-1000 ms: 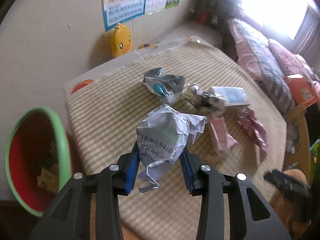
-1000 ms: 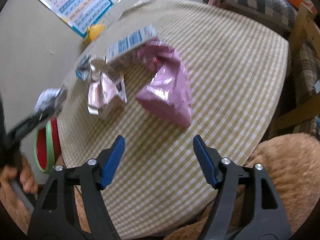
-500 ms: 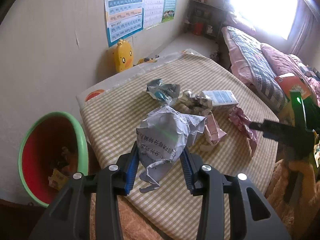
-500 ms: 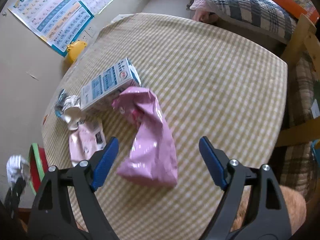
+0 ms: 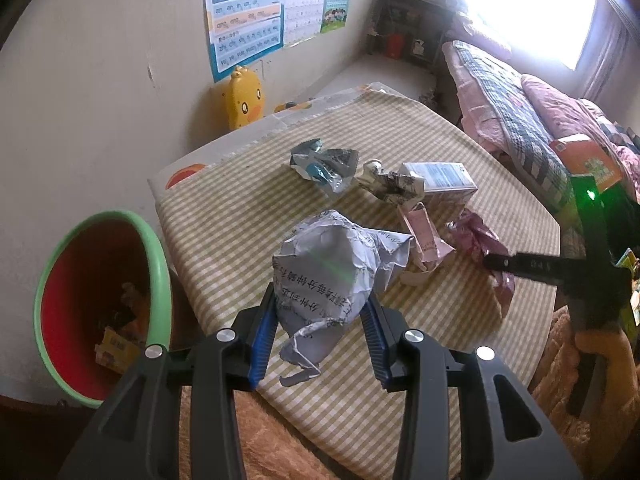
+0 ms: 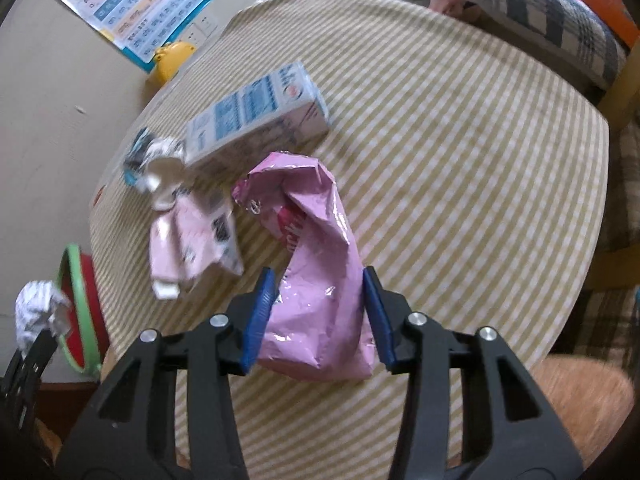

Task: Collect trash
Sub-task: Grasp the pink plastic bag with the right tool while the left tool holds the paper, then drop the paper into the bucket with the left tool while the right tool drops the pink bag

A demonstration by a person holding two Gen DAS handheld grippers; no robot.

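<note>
Checked cloth covers the table (image 5: 400, 132) where my left gripper (image 5: 320, 332) pinches a crumpled paper ball (image 5: 326, 272) at frame centre, right of the red bin (image 5: 96, 304), while my right gripper (image 6: 316, 312), blades spread, straddles a pink wrapper (image 6: 316, 264).

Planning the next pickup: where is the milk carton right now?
In the right wrist view, the milk carton lies on the checked table, just beyond the pink bag, with crumpled wrappers at its left.
</note>
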